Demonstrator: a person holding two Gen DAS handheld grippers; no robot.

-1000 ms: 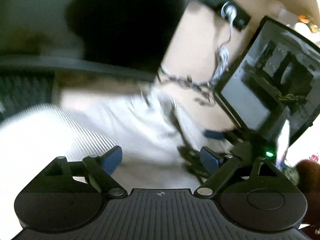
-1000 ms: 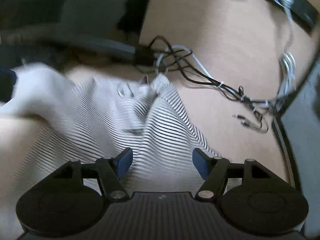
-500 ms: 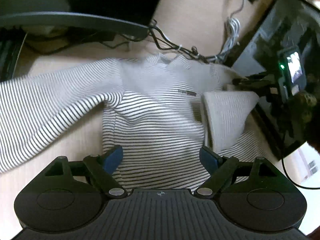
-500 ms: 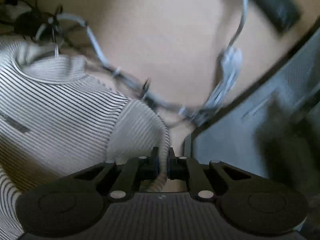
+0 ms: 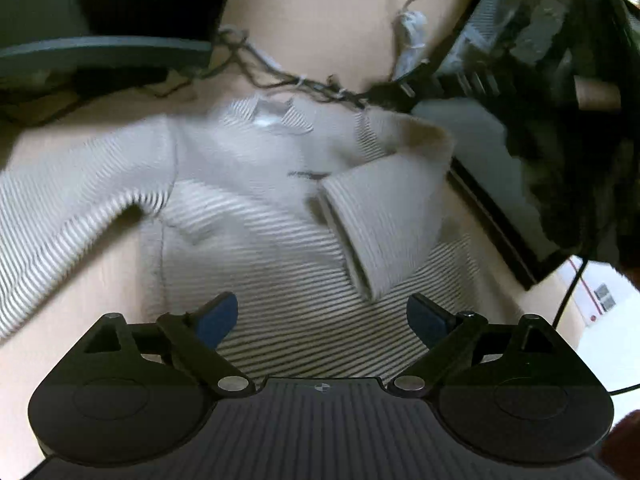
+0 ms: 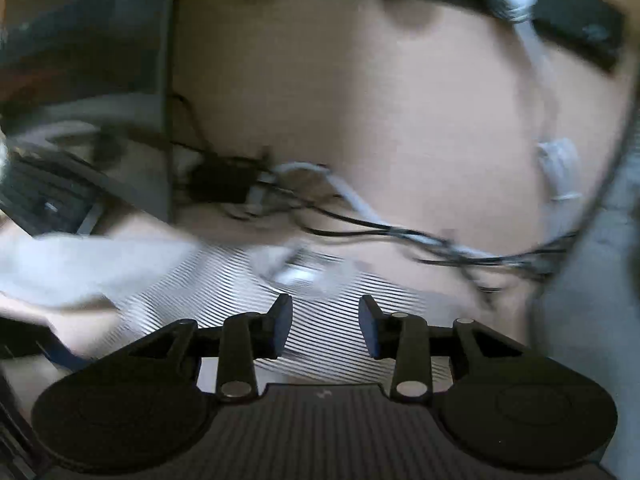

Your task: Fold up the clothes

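Note:
A white shirt with thin black stripes [image 5: 256,232] lies flat on a tan table, collar away from me. Its right sleeve [image 5: 376,220] is folded across the chest, cuff toward me; the left sleeve [image 5: 68,216] stretches out to the left. My left gripper [image 5: 322,316] hovers open over the lower body of the shirt, nothing between its blue pads. In the right wrist view the shirt [image 6: 224,280] appears blurred with its collar [image 6: 296,272] just beyond my right gripper [image 6: 324,324], which is open and empty.
A tangle of black and white cables [image 6: 360,220] lies on the table beyond the collar. A dark monitor [image 5: 532,128] leans at the right edge. A grey shelf edge [image 5: 104,52] and dark objects stand at the back left. A power strip [image 6: 560,20] sits far back.
My right gripper was shut on the right sleeve's cuff; it has let go, opened and drawn back toward the collar. The sleeve now rests folded over the chest. The left gripper stayed open.

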